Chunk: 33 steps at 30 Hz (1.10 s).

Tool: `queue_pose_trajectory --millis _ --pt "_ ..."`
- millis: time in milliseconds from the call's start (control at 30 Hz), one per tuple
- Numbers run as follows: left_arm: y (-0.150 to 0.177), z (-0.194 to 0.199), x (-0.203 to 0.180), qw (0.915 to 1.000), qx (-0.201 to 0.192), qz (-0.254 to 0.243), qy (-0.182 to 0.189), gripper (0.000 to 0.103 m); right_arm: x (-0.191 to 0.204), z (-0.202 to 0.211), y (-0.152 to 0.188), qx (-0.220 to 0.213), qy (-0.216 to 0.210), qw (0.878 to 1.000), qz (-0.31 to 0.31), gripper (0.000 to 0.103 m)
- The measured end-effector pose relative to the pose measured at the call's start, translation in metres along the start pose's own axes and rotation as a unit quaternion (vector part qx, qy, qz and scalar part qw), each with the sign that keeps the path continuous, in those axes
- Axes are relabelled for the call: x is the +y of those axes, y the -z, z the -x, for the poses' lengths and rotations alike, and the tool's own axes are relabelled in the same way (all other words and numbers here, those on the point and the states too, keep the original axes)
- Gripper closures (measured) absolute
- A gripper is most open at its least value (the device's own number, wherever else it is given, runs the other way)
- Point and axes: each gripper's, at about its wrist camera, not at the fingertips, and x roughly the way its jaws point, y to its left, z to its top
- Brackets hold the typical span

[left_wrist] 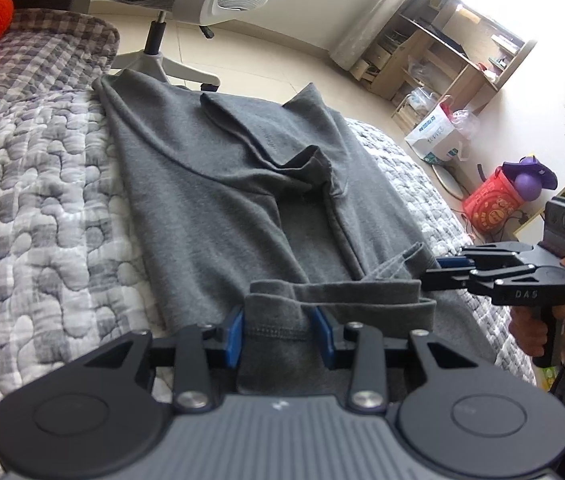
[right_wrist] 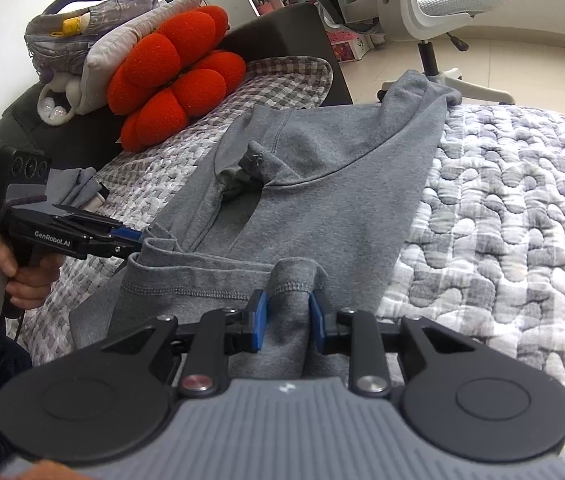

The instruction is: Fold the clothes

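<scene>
Both grippers pinch the grey garment hem (bunched between blue pads): left gripper, right gripper.

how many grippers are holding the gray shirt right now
2. The left gripper is clamped on the hem of the gray shirt at one near corner; the right gripper is clamped on the hem at the other near corner.

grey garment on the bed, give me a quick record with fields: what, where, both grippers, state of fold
garment: grey garment, sleeves folded in
surface: quilted bedspread
left gripper: shut on near hem
right gripper: shut on near hem, beside the left
hem: bunched and raised between the pads
fold: lengthwise fold not yet made
nearby: red cushion, office chair
</scene>
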Motion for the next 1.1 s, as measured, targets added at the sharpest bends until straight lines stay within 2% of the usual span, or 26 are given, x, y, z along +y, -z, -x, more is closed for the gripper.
queue_pose_trajectory --millis 100,133,167,267,367,433,567,667,833,1000,1033,1100 --pt "0.0 0.002 -0.002 0.9999 0.001 0.001 -0.014 0.089 0.005 -0.001 -0.001 0.0 0.017 1.0 0.01 0.086" --pt "0.001 0.004 -0.002 0.9999 0.001 0.003 -0.011 0.091 0.008 0.001 -0.002 -0.002 0.022 1.0 0.014 0.09" --pt "0.002 0.007 -0.003 1.0 -0.002 0.001 -0.009 0.094 0.01 0.004 -0.002 -0.007 0.023 1.0 0.015 0.091" --pt "0.003 0.018 -0.005 0.9998 -0.022 0.0 0.004 0.096 0.012 0.013 -0.006 -0.034 0.022 0.999 0.013 0.095" --pt "0.0 0.032 -0.001 0.9979 -0.06 0.008 0.024 0.096 0.008 0.021 -0.011 -0.065 0.033 0.997 -0.005 0.096" --pt "-0.003 0.036 0.008 0.9965 -0.074 0.024 0.031 0.096 0.002 0.019 -0.012 -0.068 0.043 0.997 -0.02 0.096" --pt "-0.003 0.019 0.037 0.9938 -0.059 0.09 0.026 0.096 -0.013 0.003 -0.013 -0.042 0.063 0.996 -0.056 0.095" --pt "0.001 0.008 0.052 0.9899 -0.047 0.129 0.036 0.096 -0.021 0.002 -0.012 -0.041 0.049 0.995 -0.082 0.094" --pt "0.001 0.012 0.06 0.9844 -0.069 0.15 0.061 0.096 -0.034 0.005 -0.01 -0.043 0.03 0.991 -0.126 0.093" --pt "0.005 0.007 0.061 0.983 -0.06 0.16 0.067 0.095 -0.034 0.007 -0.008 -0.043 0.021 0.99 -0.132 0.087" --pt "0.006 0.005 0.063 0.9812 -0.055 0.17 0.074 0.094 -0.035 0.007 -0.008 -0.041 0.018 0.99 -0.133 0.087" --pt "0.007 0.002 0.066 0.9781 -0.048 0.182 0.089 0.078 -0.036 0.007 -0.007 -0.041 0.013 0.99 -0.138 0.087"
